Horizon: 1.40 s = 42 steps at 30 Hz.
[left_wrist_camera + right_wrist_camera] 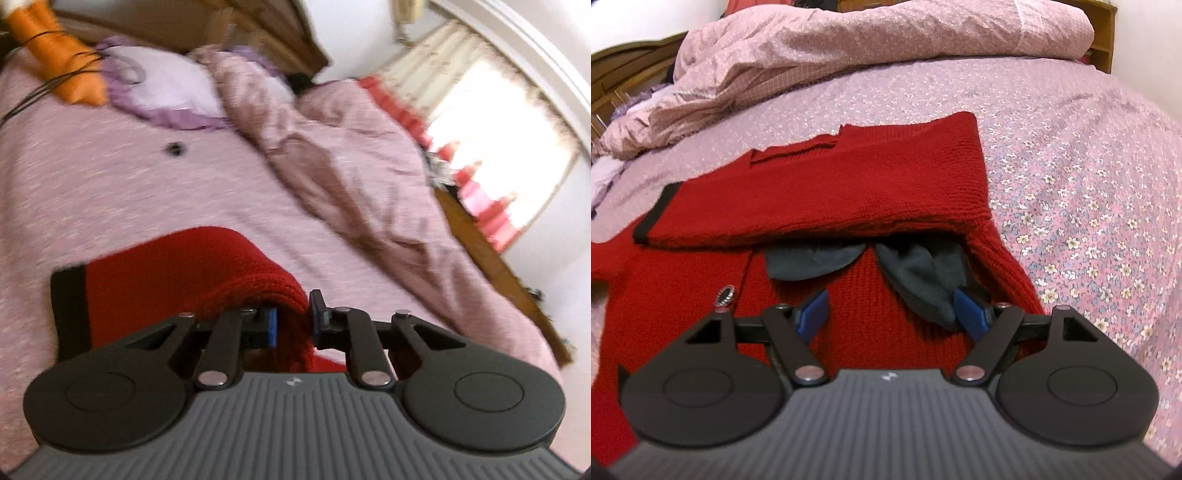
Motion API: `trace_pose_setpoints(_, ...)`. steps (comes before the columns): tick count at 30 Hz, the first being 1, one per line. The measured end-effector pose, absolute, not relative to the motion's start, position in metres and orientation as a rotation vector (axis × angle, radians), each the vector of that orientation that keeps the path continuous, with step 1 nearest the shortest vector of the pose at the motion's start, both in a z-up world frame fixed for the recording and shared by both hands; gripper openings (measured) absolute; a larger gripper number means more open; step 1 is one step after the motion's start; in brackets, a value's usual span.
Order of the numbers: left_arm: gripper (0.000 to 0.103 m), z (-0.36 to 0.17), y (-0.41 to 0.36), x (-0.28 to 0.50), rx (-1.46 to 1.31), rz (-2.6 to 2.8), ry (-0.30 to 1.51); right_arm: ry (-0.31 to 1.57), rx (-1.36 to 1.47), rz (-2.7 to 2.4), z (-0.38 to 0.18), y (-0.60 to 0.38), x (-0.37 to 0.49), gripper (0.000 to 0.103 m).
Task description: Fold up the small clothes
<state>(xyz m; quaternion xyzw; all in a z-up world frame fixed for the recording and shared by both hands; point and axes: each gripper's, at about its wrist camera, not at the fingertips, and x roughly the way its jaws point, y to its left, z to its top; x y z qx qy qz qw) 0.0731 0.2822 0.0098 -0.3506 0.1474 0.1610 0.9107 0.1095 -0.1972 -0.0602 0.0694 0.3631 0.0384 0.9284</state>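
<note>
A red knit sweater (849, 184) lies on the bed. One sleeve with a black cuff (653, 214) is folded across its chest, above the dark grey collar flaps (916, 273) and a metal button (724, 295). My left gripper (294, 322) is shut on a fold of the red sweater (166, 280), and the knit hangs lifted off the sheet between its blue pads. My right gripper (894, 312) stands open low over the sweater's front. Its right fingertip is beside a grey collar flap, and nothing is pinched.
The pink floral bed sheet (1071, 166) stretches to the right. A crumpled pink duvet (849, 48) lies along the far side. In the left wrist view I see a lilac pillow (166, 88), an orange item (55, 55), a small dark object (174, 149) and a bright window (498, 129).
</note>
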Motion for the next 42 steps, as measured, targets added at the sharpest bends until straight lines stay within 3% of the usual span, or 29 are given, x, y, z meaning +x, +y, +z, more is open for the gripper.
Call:
trace_pose_setpoints(8, 0.019, 0.065, 0.211, 0.108, -0.632, 0.075, 0.260, 0.718, 0.178, 0.121, -0.054, -0.201, 0.096, 0.075)
trace_pose_setpoints(13, 0.019, 0.070, 0.160, 0.134, -0.604, -0.052, 0.294, 0.701, 0.195, 0.118, -0.050, -0.206, 0.090, 0.075)
trace_pose_setpoints(24, 0.019, 0.002, 0.058, 0.190, -0.472, -0.192, 0.555, 0.695, 0.228, 0.087, -0.053, -0.221, 0.086, 0.075)
trace_pose_setpoints(32, 0.021, -0.048, 0.029, 0.209, -0.358, -0.199, 0.739, 0.709, 0.241, 0.079, -0.059, -0.225, 0.087, 0.075)
trace_pose_setpoints(37, 0.034, -0.048, 0.028, 0.203, -0.306, -0.190, 0.772, 0.714, 0.238, 0.075, -0.060, -0.223, 0.088, 0.075)
trace_pose_setpoints(39, 0.052, -0.043, 0.029, 0.198, -0.283, -0.193, 0.781, 0.715, 0.236, 0.074, -0.060, -0.223, 0.089, 0.075)
trace_pose_setpoints(42, 0.070, -0.033, 0.031, 0.186, -0.224, -0.182, 0.789, 0.715, 0.238, 0.074, -0.058, -0.222, 0.089, 0.075)
